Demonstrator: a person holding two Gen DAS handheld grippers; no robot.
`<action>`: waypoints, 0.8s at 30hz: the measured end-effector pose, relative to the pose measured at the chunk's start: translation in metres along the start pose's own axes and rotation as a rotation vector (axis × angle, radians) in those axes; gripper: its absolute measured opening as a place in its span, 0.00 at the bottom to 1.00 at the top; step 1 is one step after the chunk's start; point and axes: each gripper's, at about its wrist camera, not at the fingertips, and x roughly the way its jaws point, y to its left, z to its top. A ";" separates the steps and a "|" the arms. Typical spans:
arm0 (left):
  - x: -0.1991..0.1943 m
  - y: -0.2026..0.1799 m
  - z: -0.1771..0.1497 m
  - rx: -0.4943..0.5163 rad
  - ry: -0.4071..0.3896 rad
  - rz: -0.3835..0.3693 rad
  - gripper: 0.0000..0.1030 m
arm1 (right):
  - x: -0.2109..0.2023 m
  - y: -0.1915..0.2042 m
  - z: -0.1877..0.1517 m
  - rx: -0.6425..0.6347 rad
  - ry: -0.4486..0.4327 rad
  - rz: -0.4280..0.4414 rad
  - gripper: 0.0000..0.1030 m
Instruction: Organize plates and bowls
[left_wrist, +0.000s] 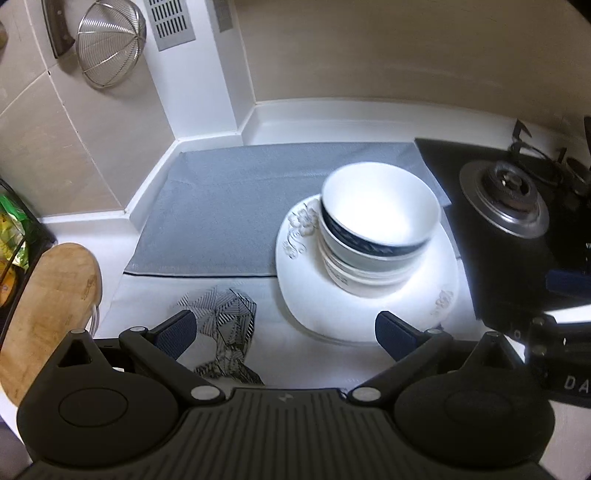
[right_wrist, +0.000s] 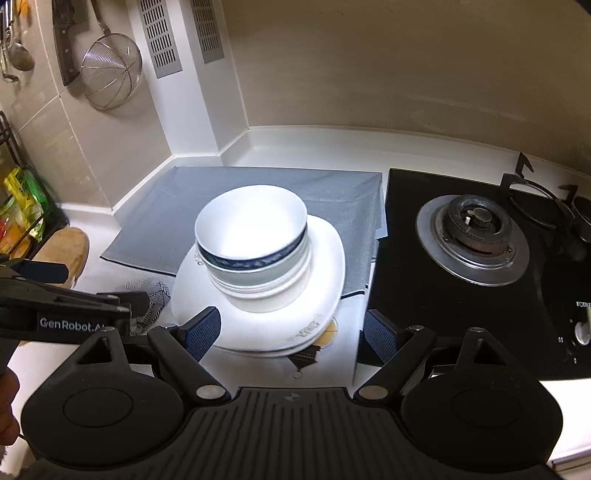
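The right gripper stands with jaws wide apart at 6 o'clock, holding nothing, just short of the plates at centre. Nested bowls sit on the plates, which rest partly on a grey mat and a white cloth. The left gripper enters at 9 o'clock, a burner sits at 3 o'clock, and a strainer hangs at 10 o'clock.

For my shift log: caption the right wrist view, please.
Open right claw faces nested bowls on stacked plates, beside stove.
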 end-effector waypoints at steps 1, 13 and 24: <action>-0.001 -0.003 -0.001 -0.002 0.005 0.005 1.00 | -0.001 -0.003 -0.001 0.001 0.001 0.007 0.84; -0.017 -0.027 -0.008 -0.047 0.021 0.042 1.00 | -0.010 -0.019 -0.008 -0.030 0.014 0.064 0.84; -0.026 -0.035 -0.011 -0.050 0.013 0.069 1.00 | -0.017 -0.024 -0.011 -0.048 0.006 0.097 0.85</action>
